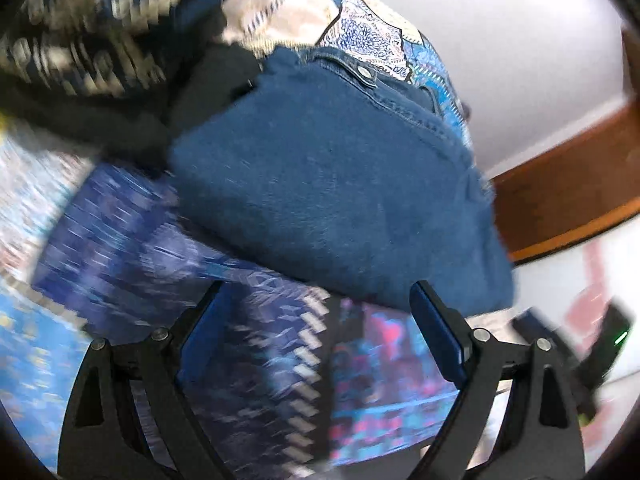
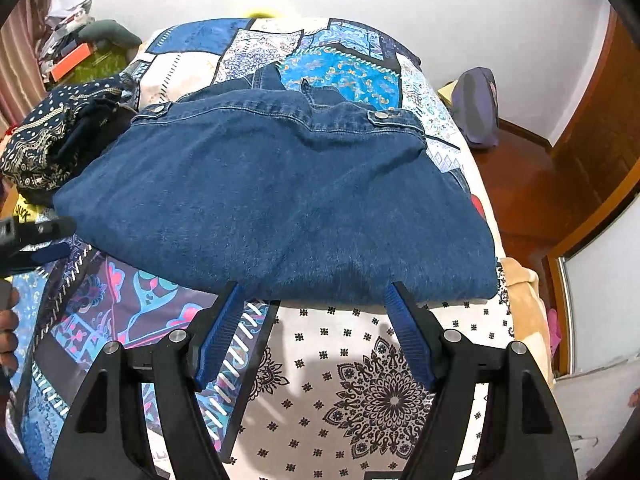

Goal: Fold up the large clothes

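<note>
Gaping wide over the patchwork bedspread [image 2: 352, 360], the right gripper [image 2: 316, 300] holds nothing — its blue pads sit just short of the folded denim jacket [image 2: 280, 200]. The left gripper [image 1: 316, 300] is likewise spread and empty, the jacket's edge beyond its tips. Dark patterned clothes [image 2: 44, 140] lie piled at the jacket's left.

Our left view is smeared, so we cannot read the bedspread [image 1: 132, 248] pattern or the dark heap [image 1: 80, 52] at ten o'clock. The jacket [image 2: 276, 196] covers the bed under it, and we cannot see its sleeves. At nine o'clock in the right view, the edge cuts off a hand [image 2: 8, 340] and the left gripper [image 2: 36, 240]. The clutter [image 2: 72, 52] at ten o'clock is too small to tell.
</note>
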`<state>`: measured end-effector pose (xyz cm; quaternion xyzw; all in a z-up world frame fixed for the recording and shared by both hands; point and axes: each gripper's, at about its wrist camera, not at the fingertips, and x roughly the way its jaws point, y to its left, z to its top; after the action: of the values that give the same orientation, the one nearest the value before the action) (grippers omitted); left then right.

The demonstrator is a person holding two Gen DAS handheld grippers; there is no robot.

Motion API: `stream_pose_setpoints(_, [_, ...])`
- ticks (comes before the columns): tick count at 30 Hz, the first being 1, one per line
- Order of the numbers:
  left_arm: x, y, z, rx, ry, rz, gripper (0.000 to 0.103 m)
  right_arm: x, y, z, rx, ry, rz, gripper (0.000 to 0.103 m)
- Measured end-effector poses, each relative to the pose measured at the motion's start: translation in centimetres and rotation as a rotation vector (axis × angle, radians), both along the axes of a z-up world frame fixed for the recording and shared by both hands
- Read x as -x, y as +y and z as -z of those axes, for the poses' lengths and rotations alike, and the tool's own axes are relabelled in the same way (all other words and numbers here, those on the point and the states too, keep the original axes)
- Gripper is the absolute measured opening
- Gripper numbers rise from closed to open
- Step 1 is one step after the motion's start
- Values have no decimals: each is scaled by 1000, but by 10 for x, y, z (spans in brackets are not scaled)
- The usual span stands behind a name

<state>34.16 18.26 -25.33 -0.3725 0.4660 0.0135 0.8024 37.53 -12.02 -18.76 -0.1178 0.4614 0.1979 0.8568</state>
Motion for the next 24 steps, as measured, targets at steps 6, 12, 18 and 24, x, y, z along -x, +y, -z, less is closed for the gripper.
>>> stream_pose_setpoints(6, [-21,10,13,101,-44,-69,90,-7,2,5,-25,18,8,70])
stream_pose_setpoints(12, [-40,28,27,247,-85,-139,88,-14,5,15,-37,64,19,70])
stream_pose_setpoints(18, [-55,18,15,41,-30,-163,54,-8,7,13,-37,88,34,70])
stream_pose_setpoints(24, [-59,-19,-46,-329,-106,-116,26,0,2,-10,-25,63,48,70])
